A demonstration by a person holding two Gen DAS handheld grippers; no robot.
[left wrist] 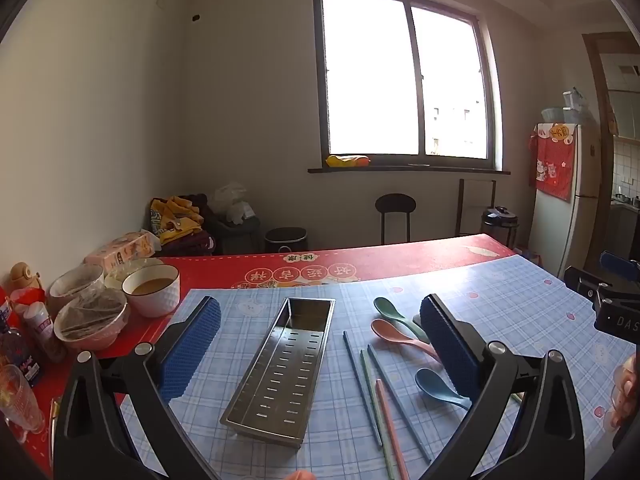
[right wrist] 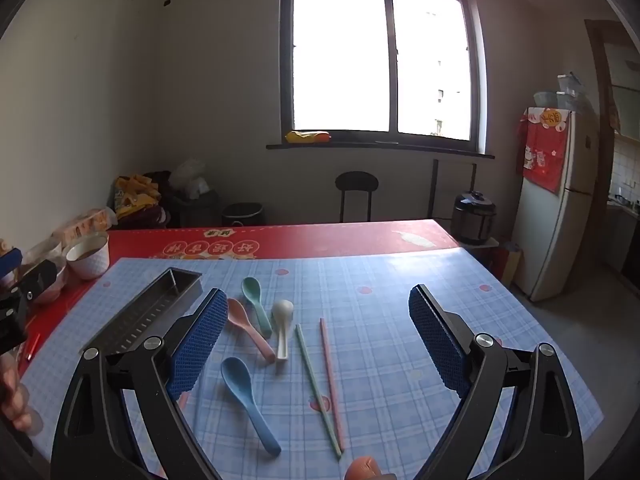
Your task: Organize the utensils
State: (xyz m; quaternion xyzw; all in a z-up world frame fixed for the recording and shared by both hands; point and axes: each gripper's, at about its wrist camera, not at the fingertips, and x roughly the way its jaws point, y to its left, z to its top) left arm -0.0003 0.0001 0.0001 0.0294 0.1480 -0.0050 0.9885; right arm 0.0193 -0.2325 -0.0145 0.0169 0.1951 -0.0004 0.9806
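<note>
A slotted metal utensil tray [left wrist: 280, 368] lies empty on the blue checked mat, between my left gripper's [left wrist: 320, 344] open fingers and below them. It also shows in the right wrist view [right wrist: 148, 312]. Right of it lie green [left wrist: 390, 310], pink [left wrist: 394, 334] and blue [left wrist: 438, 388] spoons and several chopsticks [left wrist: 378, 392]. My right gripper [right wrist: 316, 340] is open and empty above the green spoon [right wrist: 254, 298], pink spoon [right wrist: 244, 322], white spoon [right wrist: 282, 320], blue spoon [right wrist: 246, 396] and a green [right wrist: 316, 388] and pink chopstick [right wrist: 330, 372].
Bowls [left wrist: 152, 290] with food, a tissue pack [left wrist: 120, 254], bottles and a glass [left wrist: 18, 400] crowd the table's left edge on the red cloth [left wrist: 360, 258]. Beyond the table stand a stool [right wrist: 356, 192], a rice cooker [right wrist: 474, 216] and a fridge [right wrist: 556, 200].
</note>
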